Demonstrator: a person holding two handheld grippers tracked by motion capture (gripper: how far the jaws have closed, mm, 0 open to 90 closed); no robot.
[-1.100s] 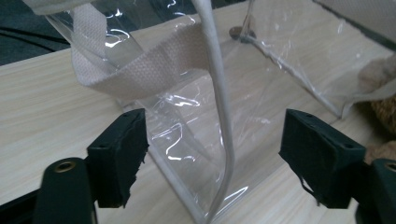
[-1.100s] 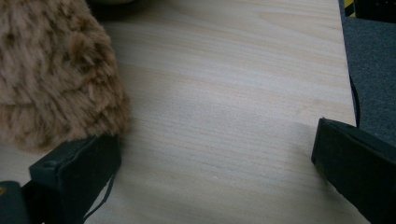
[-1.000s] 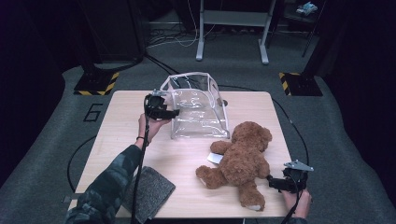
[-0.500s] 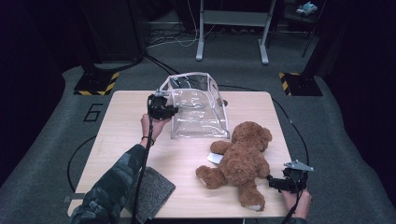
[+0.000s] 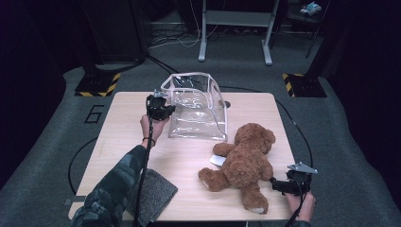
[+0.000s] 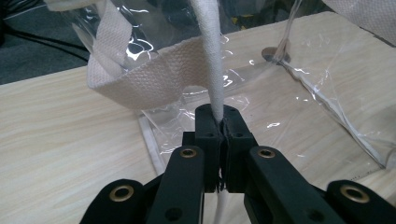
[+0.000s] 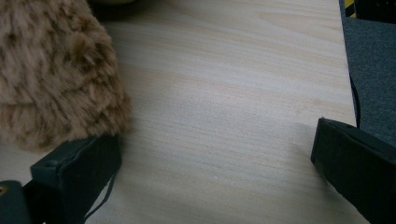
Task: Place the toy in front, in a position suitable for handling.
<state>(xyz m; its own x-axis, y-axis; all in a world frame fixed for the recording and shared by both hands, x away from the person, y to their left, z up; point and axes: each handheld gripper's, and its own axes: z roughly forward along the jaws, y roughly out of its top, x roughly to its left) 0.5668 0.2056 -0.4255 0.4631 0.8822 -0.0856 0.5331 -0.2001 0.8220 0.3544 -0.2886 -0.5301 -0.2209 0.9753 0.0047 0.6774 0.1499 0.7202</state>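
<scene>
A clear plastic bag (image 5: 196,111) with white webbing trim stands open at the table's far middle. My left gripper (image 5: 161,108) is at its left rim. In the left gripper view the jaws (image 6: 223,116) have just been closing and now pinch the white webbing strap (image 6: 212,70) between them. A brown teddy bear (image 5: 246,161) lies on its back at the front right. My right gripper (image 5: 283,185) rests on the table beside the bear's leg. Its jaws (image 7: 215,163) stand wide apart over bare wood, with the bear's furry leg (image 7: 56,79) touching the left jaw.
A grey felt pad (image 5: 153,191) lies at the front left, partly under the left forearm. A white tag (image 5: 217,161) sticks out under the bear's arm. The wooden table (image 5: 123,137) ends close to the right gripper; grey carpet and stand legs (image 5: 203,47) lie beyond.
The left gripper's jaws have drawn together at the bag's left rim. Both hands, the bag and the bear keep their places.
</scene>
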